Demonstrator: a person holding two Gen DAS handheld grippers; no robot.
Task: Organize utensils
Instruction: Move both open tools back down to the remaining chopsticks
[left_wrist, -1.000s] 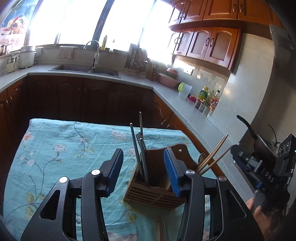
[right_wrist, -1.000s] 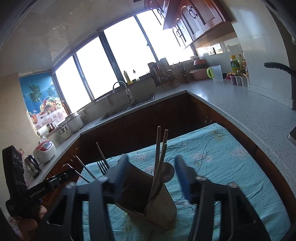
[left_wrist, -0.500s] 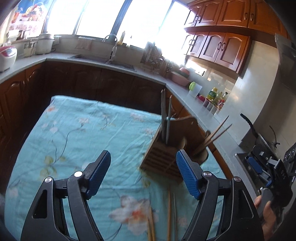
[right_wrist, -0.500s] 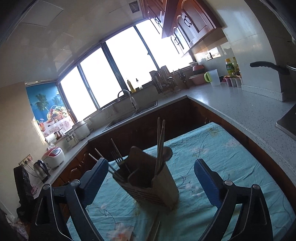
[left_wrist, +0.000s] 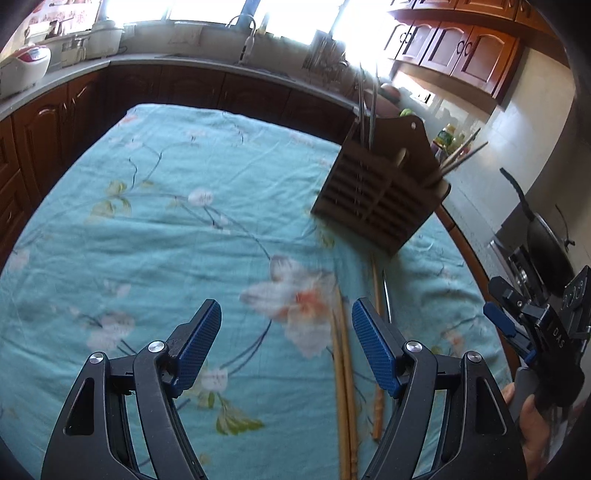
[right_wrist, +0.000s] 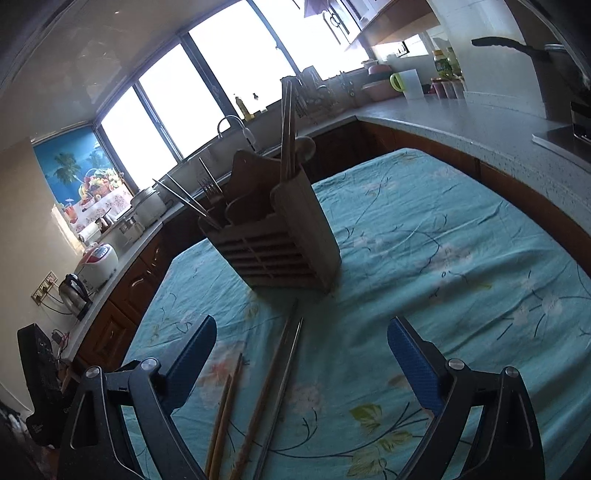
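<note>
Both hand-held grippers, left and right, hang wide open and empty above the turquoise floral-clothed surface. Loose wooden chopsticks lie flat before the slatted brown wooden utensil holder, presumably awaiting sorting among the upright fork and chopsticks. Legible writing: "DAS" on the right hand-held gripper's body.

A table draped in a turquoise floral-print cloth is carrying a slatted brown wooden utensil holder, standing upright. Just in front of it, a pair of pale bamboo chopsticks, a darker wooden stick and a thin metal rod (possibly a chopstick) are lying on the cloth.
</note>
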